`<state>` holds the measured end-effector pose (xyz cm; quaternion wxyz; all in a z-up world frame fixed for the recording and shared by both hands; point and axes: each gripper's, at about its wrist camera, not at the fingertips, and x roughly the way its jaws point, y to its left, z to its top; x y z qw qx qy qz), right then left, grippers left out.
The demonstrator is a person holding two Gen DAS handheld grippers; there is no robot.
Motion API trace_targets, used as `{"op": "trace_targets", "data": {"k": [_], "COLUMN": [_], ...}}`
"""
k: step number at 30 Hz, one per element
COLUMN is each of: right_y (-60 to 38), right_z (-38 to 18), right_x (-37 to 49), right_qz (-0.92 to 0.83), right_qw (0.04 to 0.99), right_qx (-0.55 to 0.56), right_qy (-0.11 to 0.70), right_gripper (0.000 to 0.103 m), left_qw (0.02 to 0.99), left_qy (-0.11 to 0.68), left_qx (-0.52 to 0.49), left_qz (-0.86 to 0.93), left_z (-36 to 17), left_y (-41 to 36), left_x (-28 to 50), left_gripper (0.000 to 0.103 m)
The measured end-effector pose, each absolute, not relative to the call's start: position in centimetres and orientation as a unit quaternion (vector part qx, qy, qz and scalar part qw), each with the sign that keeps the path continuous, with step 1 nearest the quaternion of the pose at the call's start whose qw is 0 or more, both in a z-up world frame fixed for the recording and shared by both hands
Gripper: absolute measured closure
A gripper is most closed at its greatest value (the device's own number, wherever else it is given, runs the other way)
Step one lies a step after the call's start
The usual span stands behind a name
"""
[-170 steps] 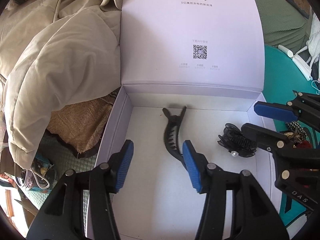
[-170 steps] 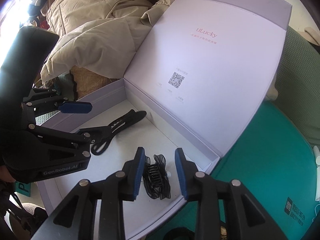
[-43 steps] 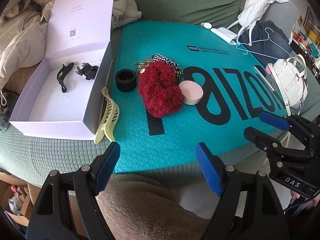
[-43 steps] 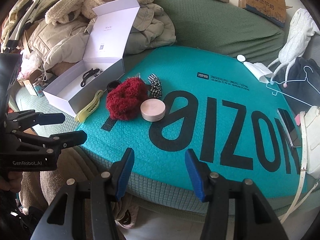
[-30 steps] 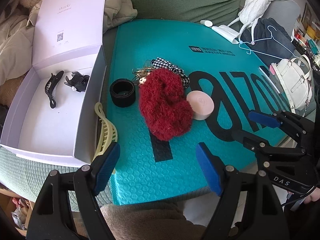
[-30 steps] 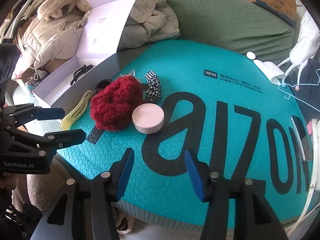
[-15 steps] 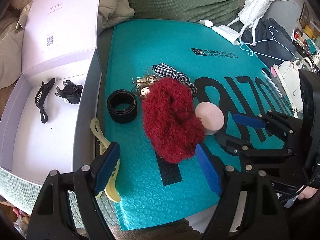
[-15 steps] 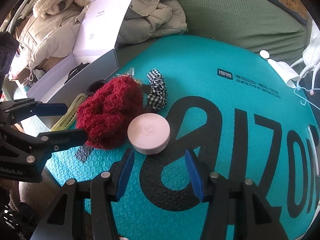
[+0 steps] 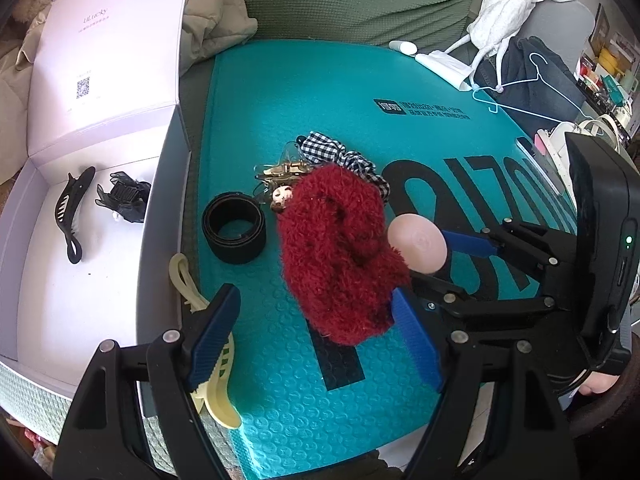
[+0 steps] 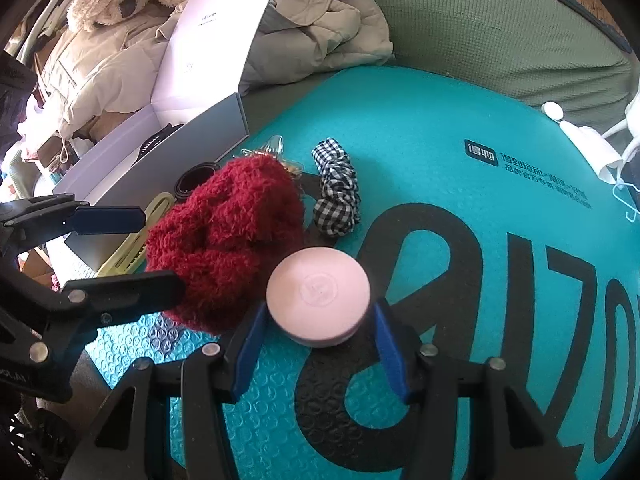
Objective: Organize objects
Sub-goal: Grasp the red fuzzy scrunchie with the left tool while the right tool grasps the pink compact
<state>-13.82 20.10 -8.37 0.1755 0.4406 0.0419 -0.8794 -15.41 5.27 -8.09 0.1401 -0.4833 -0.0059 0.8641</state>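
Your right tongs [image 10: 316, 344] stand partly open around the pink round case [image 10: 318, 298]. One blue pad sits just beside each flank of the case, at the lower centre of the right wrist view. Whether the pads press on it cannot be told; the case rests on the teal mat [image 10: 460, 128].

Your left tongs [image 9: 316, 340] stand wide open and hold nothing. They hang over the mat at the bottom of the left wrist view, with the near end of the red fuzzy scrunchie [image 9: 340, 252] between the pads but not touched. The left pad lies over the yellow hair claw [image 9: 208, 396], which rests along the mat's left edge beside the box wall.

Outward from the tongs, in the left wrist view:
- The pink case touches the right side of the red scrunchie, centre right of the frame.
- The black band [image 9: 234, 227] stands on the mat just left of the scrunchie.
- The gold clips [image 9: 282, 172] lie above the scrunchie, touching its upper end.
- The checked scrunchie [image 9: 340, 156] lies at the scrunchie's upper right.
- The white box [image 9: 48, 320] is open at the left of the frame, lid raised at the upper left.
- Inside it, the black long clip [image 9: 72, 208] and the black claw clip [image 9: 124, 196] lie side by side near the back wall.

The mat lies on a green-covered sofa [image 9: 340, 0]. A white bag [image 9: 592, 128] shows at the right edge.
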Motion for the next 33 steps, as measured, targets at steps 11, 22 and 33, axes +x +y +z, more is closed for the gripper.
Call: {"op": "trace_targets", "data": {"k": [11, 22, 33], "right_y": [21.5, 24.4, 25.9], "right_z": [-8.3, -8.0, -7.4], "right_x": [-13.0, -11.0, -8.2], "right_qz": [-0.883, -0.882, -0.884], "right_qw": [0.169, 0.141, 0.128], "right_qx": [0.437, 0.450, 0.449], "right_qy": [0.035, 0.017, 0.011], "right_gripper": [0.051, 0.051, 0.051], "left_qw": [0.161, 0.174, 0.198], "left_qy": [-0.006, 0.019, 0.005], "left_qx": [-0.489, -0.491, -0.507], "left_qz": [0.857, 0.853, 0.839], "left_z": [-9.3, -9.2, -8.9], "left_y": [7.4, 10.0, 11.4], "left_x": [-16.1, -14.9, -10.9], "left_gripper": [0.037, 0.069, 0.069]}}
